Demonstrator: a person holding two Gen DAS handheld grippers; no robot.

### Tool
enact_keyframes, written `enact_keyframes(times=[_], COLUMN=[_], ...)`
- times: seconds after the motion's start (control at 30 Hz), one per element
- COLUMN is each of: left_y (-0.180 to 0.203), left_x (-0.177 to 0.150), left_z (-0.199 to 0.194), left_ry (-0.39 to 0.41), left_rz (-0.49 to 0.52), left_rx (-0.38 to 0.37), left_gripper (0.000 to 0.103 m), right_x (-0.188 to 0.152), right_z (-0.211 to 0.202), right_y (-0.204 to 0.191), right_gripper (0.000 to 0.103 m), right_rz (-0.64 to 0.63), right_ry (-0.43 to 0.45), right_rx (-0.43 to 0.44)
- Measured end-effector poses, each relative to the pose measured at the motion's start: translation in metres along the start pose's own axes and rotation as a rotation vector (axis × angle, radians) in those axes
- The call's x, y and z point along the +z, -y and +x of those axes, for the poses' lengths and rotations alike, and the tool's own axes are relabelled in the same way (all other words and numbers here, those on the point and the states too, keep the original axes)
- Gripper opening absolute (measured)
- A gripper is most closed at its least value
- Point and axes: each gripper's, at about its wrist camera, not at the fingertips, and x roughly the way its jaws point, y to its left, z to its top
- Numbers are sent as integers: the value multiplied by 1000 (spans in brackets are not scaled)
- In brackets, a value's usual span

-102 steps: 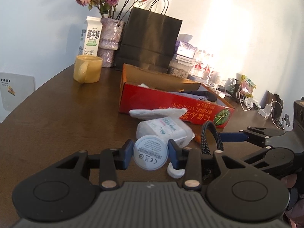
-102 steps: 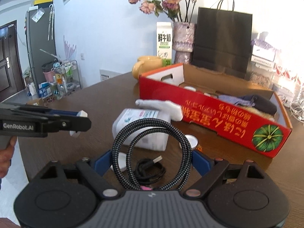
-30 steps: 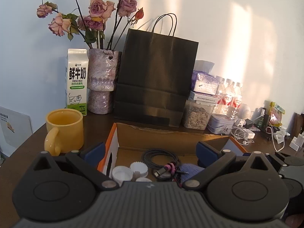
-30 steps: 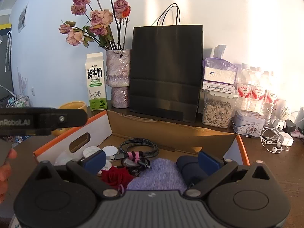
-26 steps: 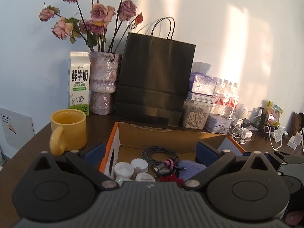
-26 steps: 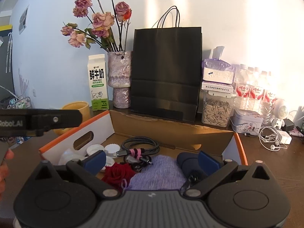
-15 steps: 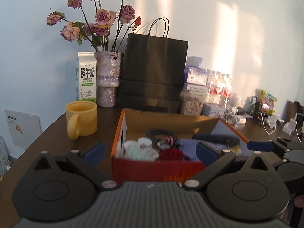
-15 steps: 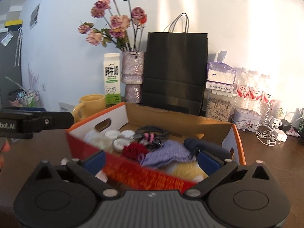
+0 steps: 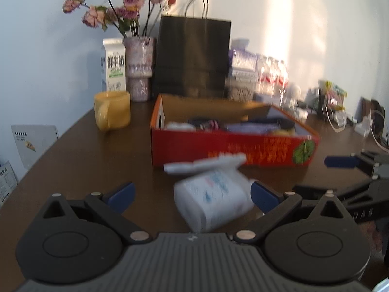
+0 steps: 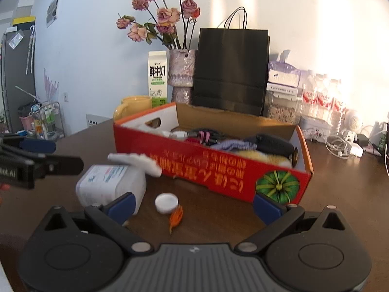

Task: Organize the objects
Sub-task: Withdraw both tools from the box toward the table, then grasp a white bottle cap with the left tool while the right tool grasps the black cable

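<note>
Both sets of jaws wide open, nothing held: left gripper (image 9: 192,192) & right gripper (image 10: 193,200) hang low w/ the white plastic jug (image 10: 110,186) lying just before the red cardboard box (image 10: 218,170), mid dark wooden counter (image 10: 340,194), prob. next to grab.

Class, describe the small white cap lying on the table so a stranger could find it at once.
Start at the red cardboard box on the brown table. In front of its long printed side, beside the white plastic bottle lying down, sits the white cap. It is the only small round disc there, with an orange scrap touching it.
</note>
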Motion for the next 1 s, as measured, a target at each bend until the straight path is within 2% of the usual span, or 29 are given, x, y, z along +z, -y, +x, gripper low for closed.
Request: enact_keyframes(times=[0.17, 0.37, 0.5, 0.6, 0.7, 0.73, 0.77, 0.87, 1.0], left_y=[4, 11, 17, 23, 29, 31, 32, 31, 22], left_x=[-22, -35, -39, -41, -43, -44, -45, -45, -43], left_z=[-1, -3, 2, 7, 11, 11, 11, 8, 2], left_ry=[-61, -86, -100, -108, -115, -111, -104, -95, -75], left_rz=[10, 20, 35, 57, 78, 87, 101, 96, 77], left_rx=[-9, -16, -13, -24, -40, -45, -56, -83, -64], left_gripper=[103, 103, 97, 80, 55, 39, 29, 29, 29], right_x=[-14, -25, -30, -31, -31, -31, -31, -30, -28], right_z=[-9, -17, -18, -18, -18, -18, -18, -18, -16], right_y=[-4, -9, -10, -8, -7, -7, -7, -9, -16], right_gripper=[103, 103, 103, 103, 103, 103, 103, 103, 103], right_rz=[2, 6, 7, 13, 15, 15, 14, 12, 2], right_ry=[-24, -37, -46, -49, -49, -49, -49, -49, -52], right_rx=[7, 18, 19, 15, 15, 16, 19, 30, 49])
